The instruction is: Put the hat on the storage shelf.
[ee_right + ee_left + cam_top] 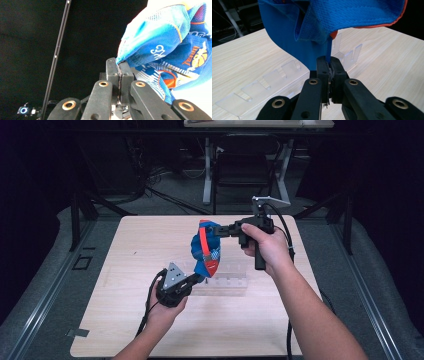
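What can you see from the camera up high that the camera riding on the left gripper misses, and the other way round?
The high view alone takes in the whole wooden table, both of the person's hands, and the right gripper pinching the top of the blue cap. The left gripper view alone shows, close up, the left gripper shut on a thin blue strap, and the cap's stitched fabric. Both show the cap and the clear slotted rack beneath it.

I see a blue cap [205, 249] of woven cloth with mesh panels and orange trim. My bench [125, 270] is pale matt wood grain, carrying a clear, glossy plastic rack [269, 80]. Each claw [329, 70] looks matt black plastic.
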